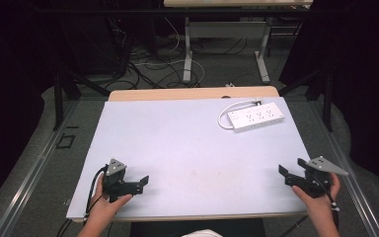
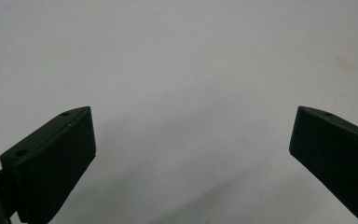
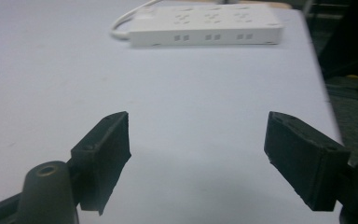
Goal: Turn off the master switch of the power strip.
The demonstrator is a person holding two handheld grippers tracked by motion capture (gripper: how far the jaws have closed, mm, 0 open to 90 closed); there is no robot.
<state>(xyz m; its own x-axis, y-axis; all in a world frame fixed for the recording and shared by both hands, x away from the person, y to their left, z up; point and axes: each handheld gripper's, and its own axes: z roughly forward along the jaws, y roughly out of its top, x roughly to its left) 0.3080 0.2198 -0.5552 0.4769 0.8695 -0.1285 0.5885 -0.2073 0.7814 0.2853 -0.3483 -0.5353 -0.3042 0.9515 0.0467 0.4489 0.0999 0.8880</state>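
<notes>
At the table's near edge both the left gripper (image 1: 139,182) and right gripper (image 1: 287,176) rest empty with jaws apart, likely before reaching out to the far-right power strip (image 1: 255,116)

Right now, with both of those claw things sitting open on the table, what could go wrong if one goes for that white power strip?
The power strip lies near the table's far right edge, so a nudge from the right gripper might push it off. Its looped cord could snag a jaw. The left gripper is farther away, so a long reach seems likely.
</notes>
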